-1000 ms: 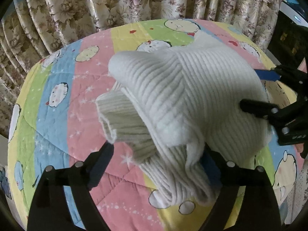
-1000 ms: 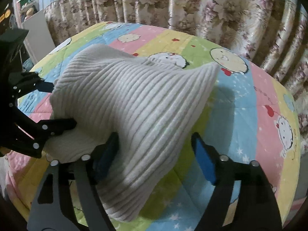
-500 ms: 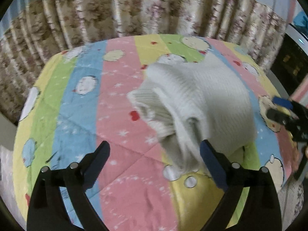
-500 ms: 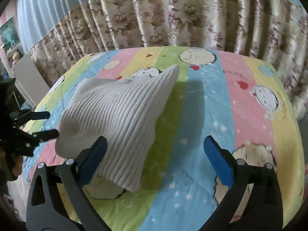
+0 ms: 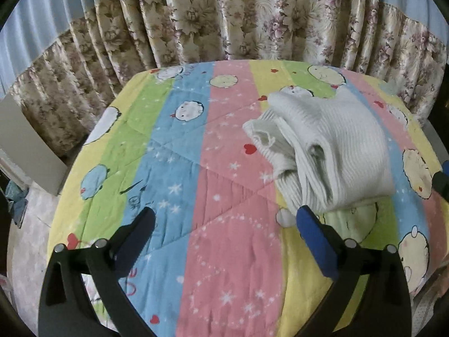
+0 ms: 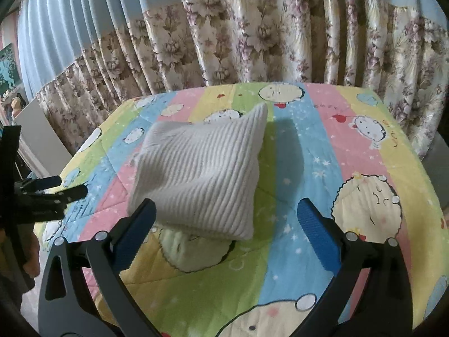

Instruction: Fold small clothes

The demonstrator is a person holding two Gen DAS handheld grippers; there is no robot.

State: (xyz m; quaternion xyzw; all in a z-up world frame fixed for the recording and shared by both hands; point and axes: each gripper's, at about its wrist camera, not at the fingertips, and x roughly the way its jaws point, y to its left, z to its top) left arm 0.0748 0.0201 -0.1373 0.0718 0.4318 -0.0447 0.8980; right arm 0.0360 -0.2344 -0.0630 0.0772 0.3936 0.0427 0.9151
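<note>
A white ribbed knit garment (image 5: 331,146) lies folded in a thick bundle on the striped cartoon quilt (image 5: 213,196), with a loose cuff sticking out to its left. It also shows in the right wrist view (image 6: 202,174), one corner standing up. My left gripper (image 5: 224,224) is open and empty, pulled back from the garment's near left side. My right gripper (image 6: 224,216) is open and empty, just short of the garment's near edge. The left gripper shows in the right wrist view (image 6: 56,188) at the far left, its jaws apart.
Floral curtains (image 5: 224,19) hang close behind the quilt's far edge. A white cabinet (image 5: 25,146) stands off the left side, with floor clutter below it. The right gripper's tip (image 5: 443,179) shows at the right edge of the left wrist view.
Both grippers have let go of the garment and drawn back and up from it. The garment now rests folded on the quilt, farther from both cameras.
</note>
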